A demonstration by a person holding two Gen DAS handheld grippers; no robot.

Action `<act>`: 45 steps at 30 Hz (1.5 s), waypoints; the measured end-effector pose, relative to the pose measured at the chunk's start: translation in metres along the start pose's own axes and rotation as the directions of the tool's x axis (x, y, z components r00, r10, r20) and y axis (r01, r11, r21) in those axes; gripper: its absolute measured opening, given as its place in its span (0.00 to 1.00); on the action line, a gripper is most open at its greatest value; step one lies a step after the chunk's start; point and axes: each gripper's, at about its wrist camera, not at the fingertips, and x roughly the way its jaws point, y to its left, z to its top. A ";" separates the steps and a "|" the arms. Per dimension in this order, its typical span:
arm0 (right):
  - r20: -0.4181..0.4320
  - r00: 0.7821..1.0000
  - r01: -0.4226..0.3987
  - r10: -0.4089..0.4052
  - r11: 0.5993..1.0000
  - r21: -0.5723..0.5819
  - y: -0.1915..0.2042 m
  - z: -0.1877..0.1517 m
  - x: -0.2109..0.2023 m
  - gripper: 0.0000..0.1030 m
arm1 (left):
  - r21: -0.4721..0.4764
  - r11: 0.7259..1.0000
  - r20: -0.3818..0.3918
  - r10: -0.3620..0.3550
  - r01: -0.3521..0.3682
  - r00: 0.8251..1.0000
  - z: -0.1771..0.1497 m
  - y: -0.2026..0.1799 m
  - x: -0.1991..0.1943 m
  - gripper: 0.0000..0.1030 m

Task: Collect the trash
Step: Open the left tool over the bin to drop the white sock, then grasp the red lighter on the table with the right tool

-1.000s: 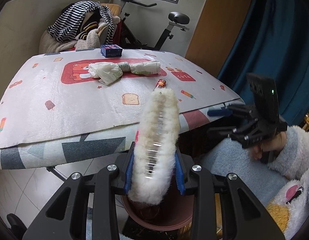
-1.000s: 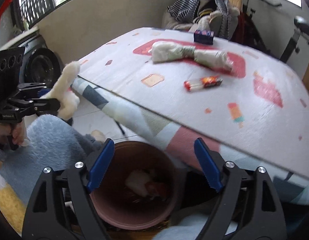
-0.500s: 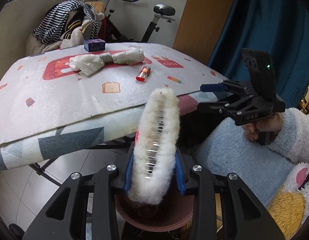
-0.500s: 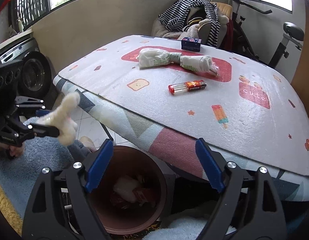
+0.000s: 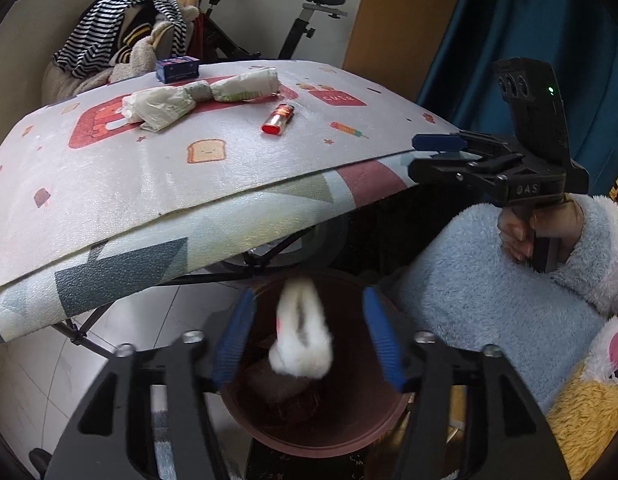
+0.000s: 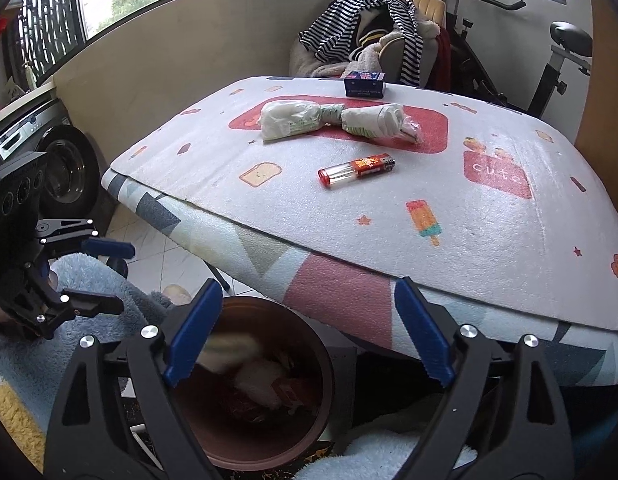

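A white fluffy piece of trash (image 5: 303,338) drops free between the pads of my open left gripper (image 5: 307,297), right over the brown bin (image 5: 321,446) on the floor. In the right wrist view it is a pale blur (image 6: 229,346) inside the bin (image 6: 285,320), which holds other scraps. My right gripper (image 6: 307,285) hovers open and empty above that bin. A red lighter (image 6: 357,169), a twisted white plastic bag (image 6: 333,120) and a small blue box (image 6: 364,83) lie on the table. Each gripper shows in the other's view, the left gripper (image 6: 109,276) and the right gripper (image 5: 433,156).
The cartoon-print table mat (image 5: 109,184) overhangs the bin. A person's fluffy light-blue clothing (image 5: 489,300) sits beside the bin. Behind the table stand a chair heaped with striped clothes (image 6: 369,28) and an exercise bike (image 5: 309,12). A washing machine (image 6: 65,168) stands at the left.
My left gripper has opened and let go of the fluffy piece, which now falls into the bin. My right gripper has stayed open and risen a little by the table edge.
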 end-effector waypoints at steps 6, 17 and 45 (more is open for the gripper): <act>-0.003 1.000 0.000 0.000 1.000 0.005 0.002 -0.001 0.002 0.87 | -0.067 0.997 0.034 0.044 -0.041 0.998 0.002 0.013 -0.006 0.89; -0.014 1.000 0.007 -0.007 1.000 0.009 0.000 -0.002 0.005 0.87 | -0.160 0.983 0.072 0.099 -0.086 0.993 0.007 0.035 -0.018 0.94; -0.117 0.993 0.005 -0.017 0.995 -0.103 -0.025 0.079 0.089 0.94 | -0.258 0.958 0.156 0.173 -0.128 0.972 0.073 0.105 -0.023 0.95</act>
